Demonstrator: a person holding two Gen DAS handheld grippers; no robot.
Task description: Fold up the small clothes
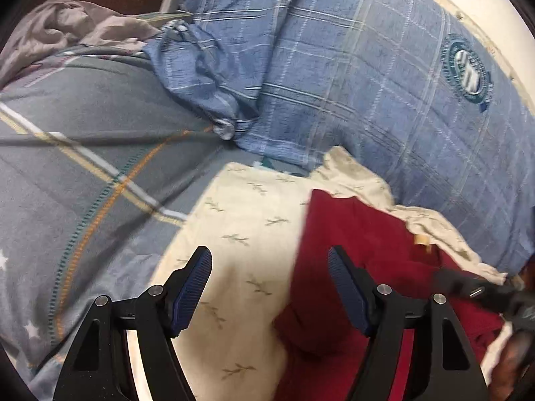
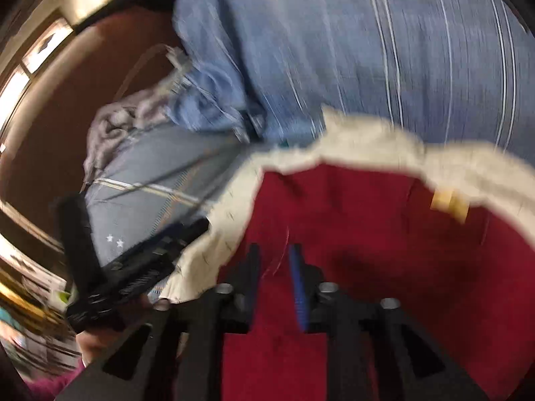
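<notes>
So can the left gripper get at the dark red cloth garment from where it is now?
Probably yes. The left gripper is open right above the dark red cloth garment's left edge on the cream leaf-print cloth, with nothing between them.

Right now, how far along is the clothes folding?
Early on. Nothing looks finished: the red garment lies partly doubled over on the cream cloth. The right gripper is nearly closed over its red fabric; the left gripper hovers open. A crumpled grey garment waits.
</notes>
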